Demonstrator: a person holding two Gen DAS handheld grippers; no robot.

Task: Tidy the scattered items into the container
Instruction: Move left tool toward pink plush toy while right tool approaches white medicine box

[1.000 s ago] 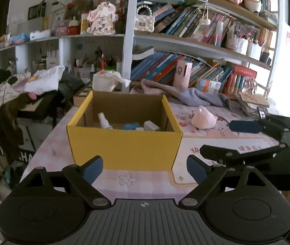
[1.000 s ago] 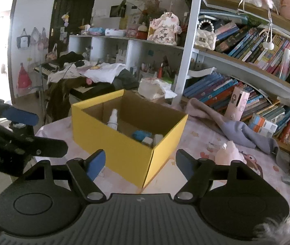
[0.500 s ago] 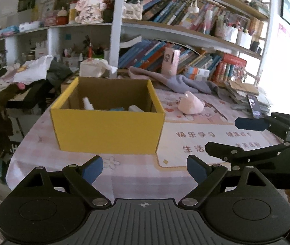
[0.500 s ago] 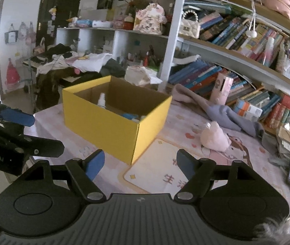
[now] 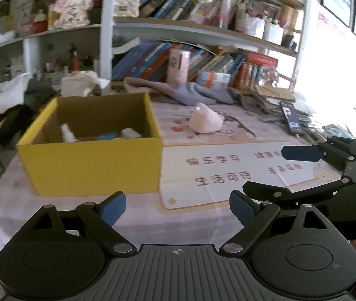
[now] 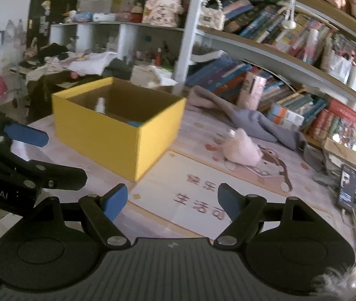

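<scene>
A yellow cardboard box (image 5: 90,165) stands on the table, also in the right wrist view (image 6: 102,138). Inside it are a white spray bottle (image 5: 67,132), a blue item (image 5: 107,136) and a white item (image 5: 130,133). A pink plush pouch (image 5: 205,122) lies on the table right of the box, also seen in the right wrist view (image 6: 240,148). My left gripper (image 5: 176,208) is open and empty, in front of the box. My right gripper (image 6: 173,200) is open and empty, over the printed mat (image 6: 203,193).
A grey cloth (image 5: 198,92) lies behind the pouch. A phone (image 5: 291,120) rests on stacked papers at the right. Bookshelves (image 5: 203,37) run along the back. Clothes (image 6: 60,67) are piled at the far left. The table's front edge (image 5: 52,228) is near my left gripper.
Both grippers have pulled back from the box and shifted right; the box now looks smaller and more of the mat shows. Both stay open and empty.
</scene>
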